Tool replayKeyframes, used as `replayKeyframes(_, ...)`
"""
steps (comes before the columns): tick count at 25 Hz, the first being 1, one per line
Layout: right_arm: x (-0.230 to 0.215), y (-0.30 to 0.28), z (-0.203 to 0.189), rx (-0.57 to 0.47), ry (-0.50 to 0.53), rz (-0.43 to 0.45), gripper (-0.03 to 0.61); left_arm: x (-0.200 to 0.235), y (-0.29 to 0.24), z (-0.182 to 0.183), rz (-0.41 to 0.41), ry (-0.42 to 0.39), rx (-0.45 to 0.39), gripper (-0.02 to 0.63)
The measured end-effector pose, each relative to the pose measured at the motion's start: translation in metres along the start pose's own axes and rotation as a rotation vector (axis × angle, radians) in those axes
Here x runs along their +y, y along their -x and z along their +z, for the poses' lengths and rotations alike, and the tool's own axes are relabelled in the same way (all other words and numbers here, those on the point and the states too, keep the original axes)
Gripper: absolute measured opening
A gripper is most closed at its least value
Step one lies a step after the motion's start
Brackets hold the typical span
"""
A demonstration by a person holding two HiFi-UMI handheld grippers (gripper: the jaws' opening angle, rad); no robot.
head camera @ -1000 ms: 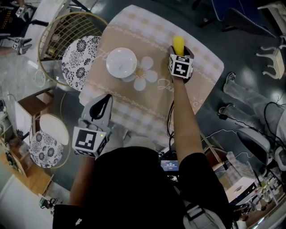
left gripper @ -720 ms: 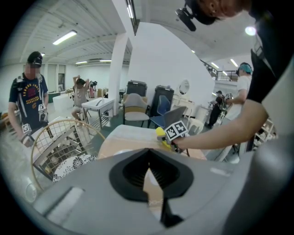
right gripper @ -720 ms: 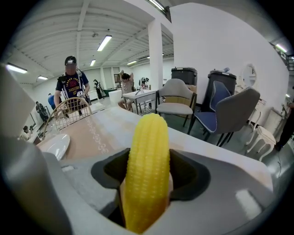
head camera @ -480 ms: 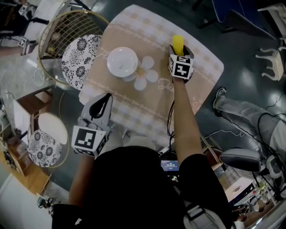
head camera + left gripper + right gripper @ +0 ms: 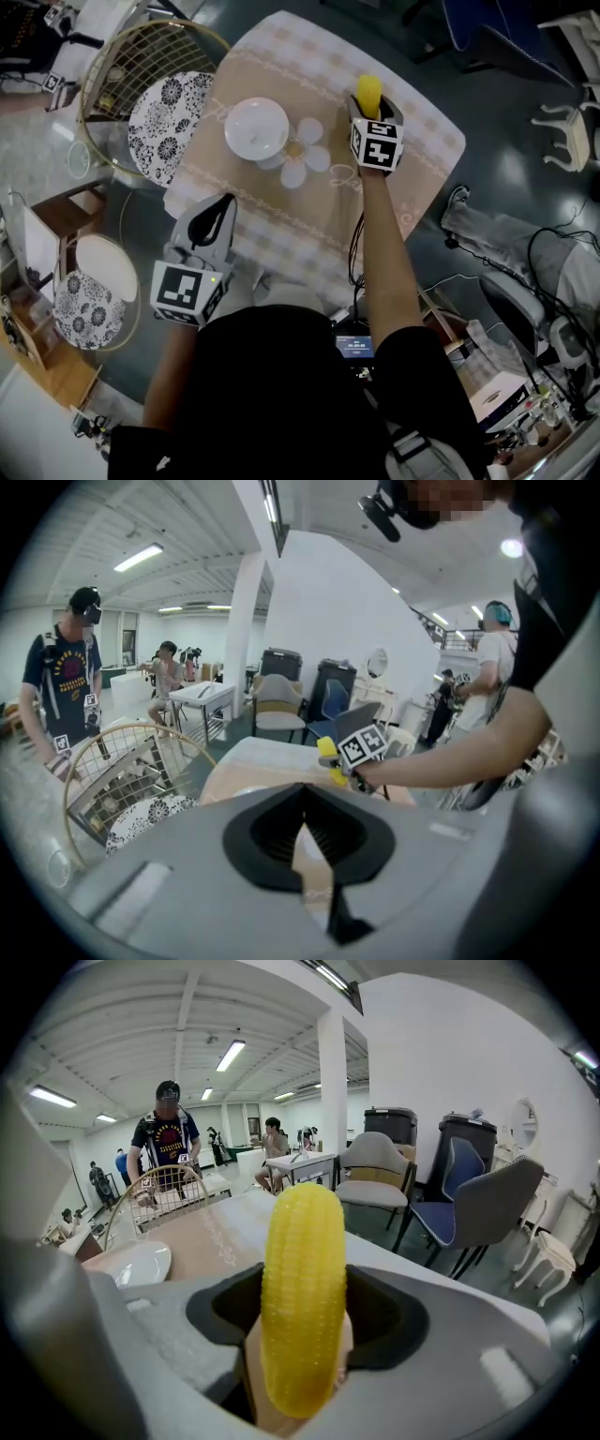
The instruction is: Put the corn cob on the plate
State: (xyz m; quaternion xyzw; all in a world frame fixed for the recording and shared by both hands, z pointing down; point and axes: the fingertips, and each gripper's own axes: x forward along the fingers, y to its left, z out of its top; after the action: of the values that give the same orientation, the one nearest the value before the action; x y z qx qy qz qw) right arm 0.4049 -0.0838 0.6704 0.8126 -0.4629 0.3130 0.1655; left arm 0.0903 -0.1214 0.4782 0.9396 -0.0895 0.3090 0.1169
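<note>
Corn cob (image 5: pixel 302 1297) clamped upright in the right gripper's (image 5: pixel 369 105) fingers, apparently held above the table (image 5: pixel 281 56), well apart from the plate (image 5: pixel 255 129); left gripper (image 5: pixel 221 204) idle, fingers together, empty; pickup looks done; carry and set-down remain.

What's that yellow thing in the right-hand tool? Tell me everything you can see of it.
It is a corn cob, bright yellow with neat rows of kernels and a rounded tip, glossy like plastic. The right gripper clamps its lower part between both fingers, tip pointing forward. It is over the tablecloth, apart from the white plate.
</note>
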Motion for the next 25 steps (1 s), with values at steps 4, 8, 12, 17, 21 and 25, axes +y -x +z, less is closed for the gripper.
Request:
replayKeyframes(4, 0.007, 0.006, 0.005, -0.008, 0.012, 0.008, 0.256, -0.001, 0.005, 0.001, -0.001, 0.004, -0.022, 0.003)
replayKeyframes(8, 0.017, 0.011, 0.010, -0.016, 0.025, 0.019, 0.256, 0.001, 0.012, -0.002, -0.003, 0.001, -0.032, 0.003)
replayKeyframes(12, 0.032, 0.016, 0.014, -0.023, 0.040, 0.042, 0.256, 0.006, 0.019, -0.005, 0.024, 0.022, -0.036, 0.003)
replayKeyframes(17, 0.056, 0.017, 0.015, -0.028, 0.071, 0.082, 0.256, 0.007, 0.027, -0.009, 0.039, 0.031, -0.051, 0.003)
replayKeyframes(21, 0.081, 0.019, 0.020, -0.037, 0.096, 0.123, 0.256, 0.007, 0.034, -0.013, 0.044, 0.033, -0.057, 0.003)
replayKeyframes(25, 0.106, 0.019, 0.022, -0.037, 0.119, 0.160, 0.256, 0.009, 0.041, -0.017, 0.055, 0.042, -0.061, 0.003)
